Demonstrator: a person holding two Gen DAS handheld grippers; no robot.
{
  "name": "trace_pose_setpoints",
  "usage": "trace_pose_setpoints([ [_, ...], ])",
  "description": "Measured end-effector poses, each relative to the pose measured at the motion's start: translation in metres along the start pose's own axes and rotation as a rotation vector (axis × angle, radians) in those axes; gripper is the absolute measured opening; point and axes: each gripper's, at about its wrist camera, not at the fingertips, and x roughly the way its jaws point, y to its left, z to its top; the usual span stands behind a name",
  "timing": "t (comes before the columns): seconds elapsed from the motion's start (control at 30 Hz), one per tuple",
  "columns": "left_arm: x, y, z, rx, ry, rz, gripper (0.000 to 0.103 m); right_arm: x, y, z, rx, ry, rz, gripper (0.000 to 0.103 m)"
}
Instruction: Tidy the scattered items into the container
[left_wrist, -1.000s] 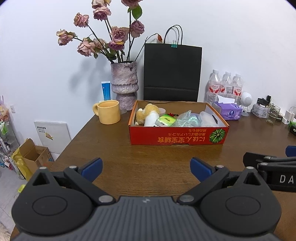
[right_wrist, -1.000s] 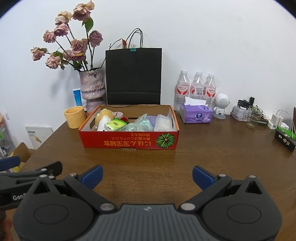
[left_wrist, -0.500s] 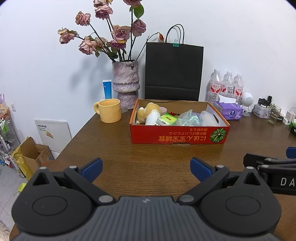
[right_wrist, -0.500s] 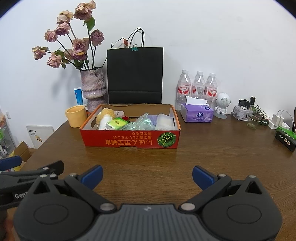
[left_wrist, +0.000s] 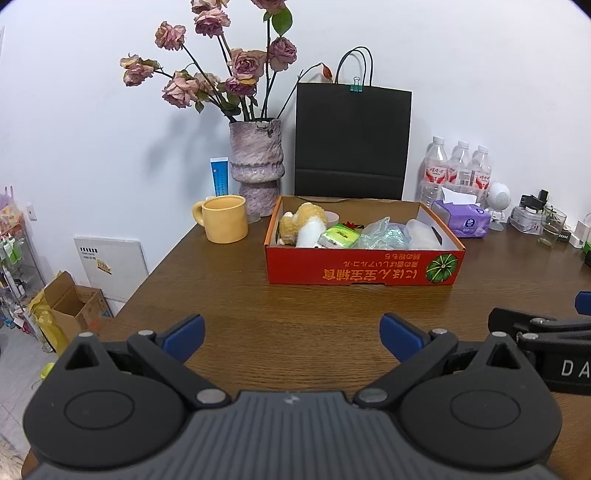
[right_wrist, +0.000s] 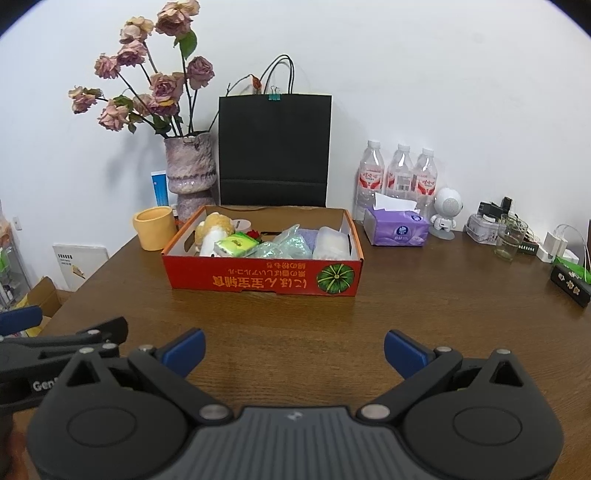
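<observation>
A shallow red cardboard box (left_wrist: 364, 271) (right_wrist: 264, 282) stands on the brown table, well ahead of both grippers. Inside lie a tan plush toy (left_wrist: 301, 221) (right_wrist: 212, 227), a green packet (left_wrist: 340, 234) (right_wrist: 236, 245), a crinkled clear bag (left_wrist: 380, 234) (right_wrist: 286, 243) and a clear plastic tub (left_wrist: 421, 234) (right_wrist: 330, 242). My left gripper (left_wrist: 291, 332) hovers low over the table's near part, open and holding nothing. My right gripper (right_wrist: 293, 349) hovers beside it on the right, also open and holding nothing. Each gripper shows at the edge of the other's view.
Behind the box stand a yellow mug (left_wrist: 223, 219), a vase of dried roses (left_wrist: 256, 166), a black paper bag (left_wrist: 351, 140), three water bottles (right_wrist: 400, 177) and a purple tissue pack (right_wrist: 397, 230). Small gadgets and a glass (right_wrist: 511, 242) crowd the far right. The table's left edge drops to cardboard boxes (left_wrist: 74, 306).
Both views have drifted slightly, so the box sits a little further right and lower in each. Both grippers stay open.
</observation>
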Motion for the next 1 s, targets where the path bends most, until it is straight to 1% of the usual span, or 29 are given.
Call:
trace_pose_setpoints([
  [0.3, 0.0049, 0.0006, -0.0015, -0.007, 0.019, 0.000, 0.103, 0.0029, 0.0020, -0.0007, -0.002, -0.001, 0.010, 0.103],
  [1.0, 0.0037, 0.0015, -0.0021, -0.001, 0.014, 0.013, 0.103, 0.0004, 0.0033, -0.0004, -0.016, -0.005, 0.011, 0.103],
])
